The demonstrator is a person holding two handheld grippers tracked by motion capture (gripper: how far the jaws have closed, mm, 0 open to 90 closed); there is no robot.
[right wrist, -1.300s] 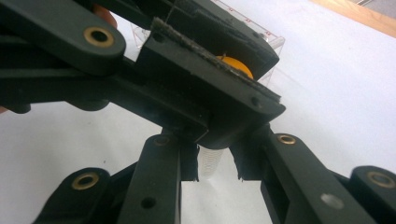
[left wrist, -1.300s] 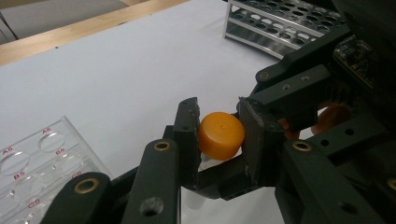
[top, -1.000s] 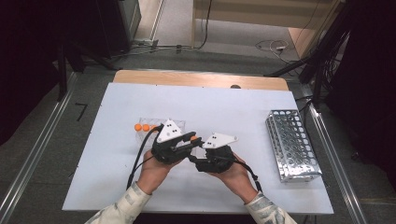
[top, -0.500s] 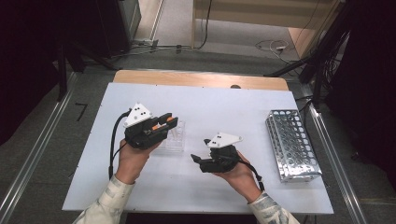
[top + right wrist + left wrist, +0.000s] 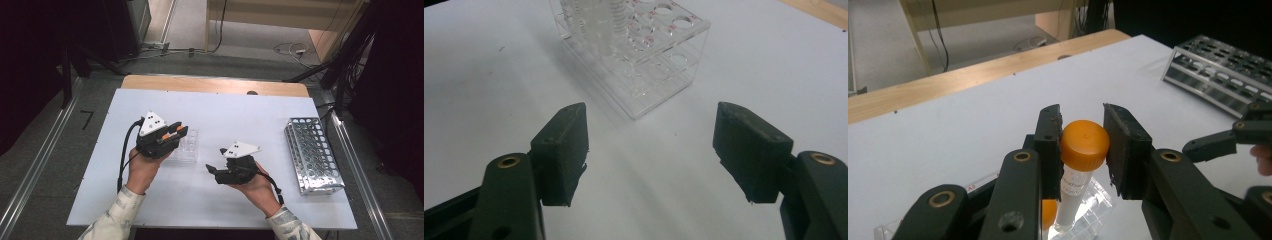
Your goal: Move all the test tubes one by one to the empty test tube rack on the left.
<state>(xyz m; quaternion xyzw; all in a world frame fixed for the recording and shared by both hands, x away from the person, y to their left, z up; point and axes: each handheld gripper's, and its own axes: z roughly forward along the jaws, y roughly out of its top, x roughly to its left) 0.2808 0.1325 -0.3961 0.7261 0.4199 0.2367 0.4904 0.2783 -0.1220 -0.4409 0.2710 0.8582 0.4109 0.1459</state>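
Since the earlier frames the two hands had drawn apart: the left gripper (image 5: 171, 135), which had been nose to nose with the right gripper (image 5: 220, 171) near the middle of the table (image 5: 280, 117), had swung away to the left and come over the clear plastic rack (image 5: 187, 146), while the right one stayed where it was and its jaws had just been opening, with nothing between them. The white table carried the work, and the metal rack (image 5: 312, 155) lay well apart at its right edge, seemingly out of play. The clear rack stood between the hands, likely the place meant for the tube. In the left gripper view the jaws were clamped on the orange-capped tube (image 5: 1081, 165), the pads (image 5: 1049, 145) pressing at cap level so that it hung upright with its lower end over the rack, a hold that looked suited to lowering it straight into a well. The right gripper stood wide and empty, its pads (image 5: 565, 145) aimed at the clear rack, perhaps ready to steady it. Whether the tube's tip was already inside a well could not be told, since the jaws cut it off; a second orange shape below the left jaw was too hidden to name, and the rack's red markings were too small to read
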